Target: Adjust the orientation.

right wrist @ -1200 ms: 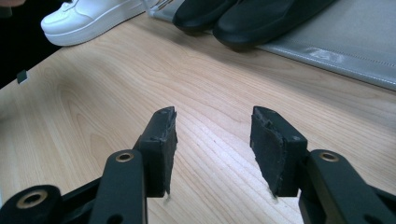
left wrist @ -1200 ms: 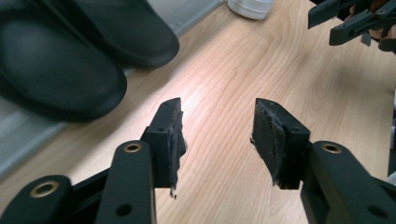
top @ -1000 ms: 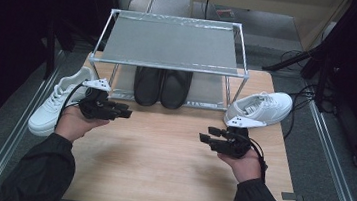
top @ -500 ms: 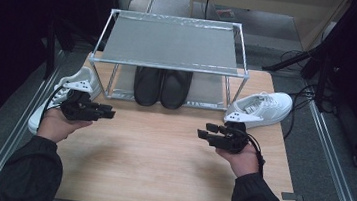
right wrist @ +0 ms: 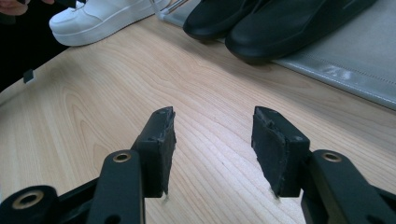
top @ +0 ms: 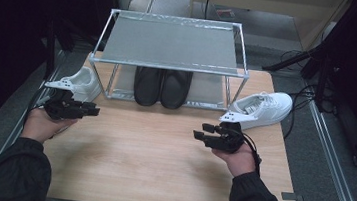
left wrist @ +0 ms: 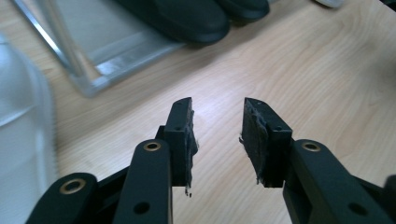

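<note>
I take the metal rack (top: 172,47) at the far edge of the wooden table (top: 159,169) as my landmark. Nearest to me, my right gripper (top: 203,132) hovers over the bare table in front of the rack's right half, well short of it. Its jaws stand spread with only wood grain showing between the pads (right wrist: 161,144); nothing is held. My left gripper (top: 93,109) is at the table's left edge, in front of the rack's left corner post. Its jaws have just been opening and now stand apart, with only table between the pads (left wrist: 184,140).

Just behind the left gripper, outside the rack's left side, lies the left white sneaker (top: 79,82); the gripper is near it, and I cannot tell whether the hand touches it. The right white sneaker (top: 261,109) lies outside the rack's right front corner, close beyond my right gripper but apart from it. Under the rack, on its lower shelf, a pair of black shoes (top: 162,86) sit side by side, toes toward me.
</note>
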`<control>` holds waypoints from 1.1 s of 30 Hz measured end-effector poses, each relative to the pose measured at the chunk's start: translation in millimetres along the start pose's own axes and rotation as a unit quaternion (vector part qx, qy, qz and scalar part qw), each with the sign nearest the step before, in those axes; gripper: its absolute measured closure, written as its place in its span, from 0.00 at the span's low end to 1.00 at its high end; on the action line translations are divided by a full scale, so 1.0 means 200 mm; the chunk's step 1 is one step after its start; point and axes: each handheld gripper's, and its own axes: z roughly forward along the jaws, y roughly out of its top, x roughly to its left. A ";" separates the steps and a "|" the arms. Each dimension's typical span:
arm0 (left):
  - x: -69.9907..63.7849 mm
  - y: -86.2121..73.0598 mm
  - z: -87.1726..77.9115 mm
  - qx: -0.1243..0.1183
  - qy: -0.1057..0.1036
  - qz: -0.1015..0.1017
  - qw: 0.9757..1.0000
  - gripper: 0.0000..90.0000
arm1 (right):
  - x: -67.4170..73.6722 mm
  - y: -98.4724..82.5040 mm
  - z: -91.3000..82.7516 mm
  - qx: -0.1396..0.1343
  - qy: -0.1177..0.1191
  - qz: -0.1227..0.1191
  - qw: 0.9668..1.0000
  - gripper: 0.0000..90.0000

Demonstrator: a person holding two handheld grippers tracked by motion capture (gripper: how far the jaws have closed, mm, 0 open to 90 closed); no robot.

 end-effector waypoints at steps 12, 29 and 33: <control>0.17 -0.03 -0.09 -0.007 0.032 -0.044 0.998 0.72 | 0.00 0.00 0.01 0.001 0.002 0.010 1.000 0.57; 0.40 0.04 -0.17 0.002 0.069 -0.059 0.996 0.73 | 0.03 -0.01 0.06 0.008 -0.011 0.005 1.000 0.57; 0.45 0.07 -0.19 -0.005 0.081 -0.071 0.994 0.74 | 0.05 0.00 0.06 0.009 -0.010 0.000 1.000 0.57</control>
